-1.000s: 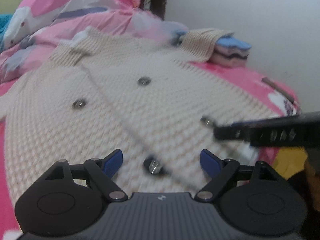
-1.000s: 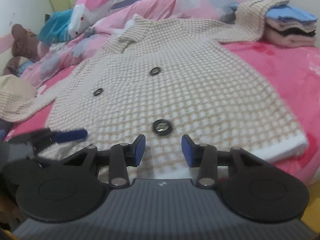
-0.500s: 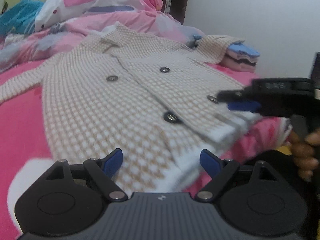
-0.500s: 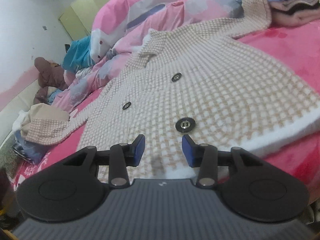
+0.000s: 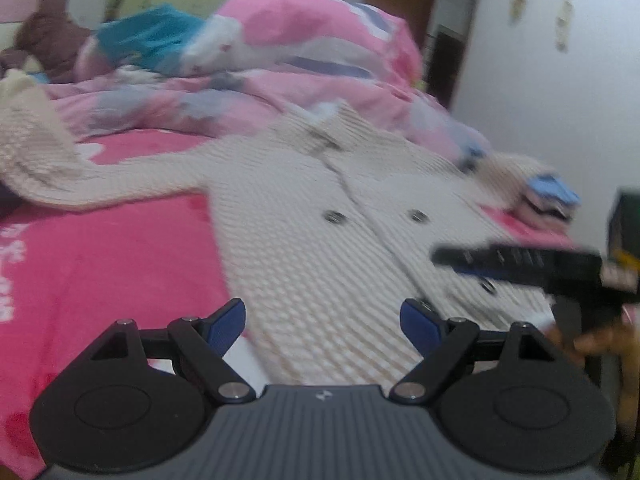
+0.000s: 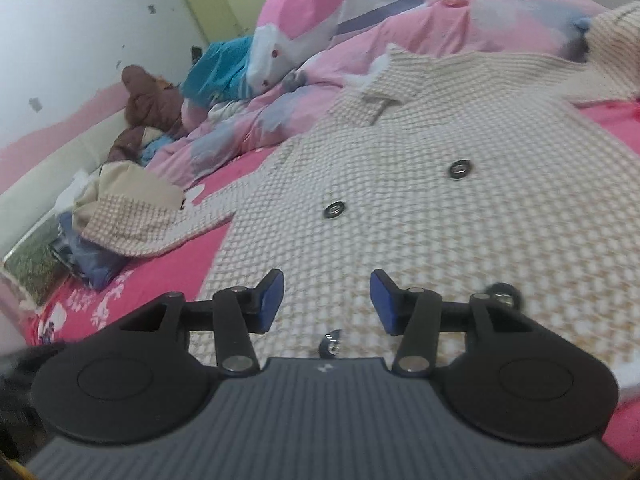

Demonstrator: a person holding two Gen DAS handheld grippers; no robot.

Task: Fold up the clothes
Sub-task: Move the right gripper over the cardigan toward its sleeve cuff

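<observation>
A cream knit cardigan point(image 6: 420, 216) is spread flat, buttoned, on the pink bed point(image 5: 100, 272). The left gripper point(image 5: 322, 322) is held wide and empty; the right gripper point(image 6: 326, 300) is opening, nothing gripped. The soft, thick, limp knit is best pinched at hem or sleeve.

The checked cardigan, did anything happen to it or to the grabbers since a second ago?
The left gripper swung leftward, so the outstretched sleeve now shows. The right gripper is opening its jaws, nothing between them. Neither took hold of anything. The cardigan stayed flat and buttoned on the pink bed.
</observation>
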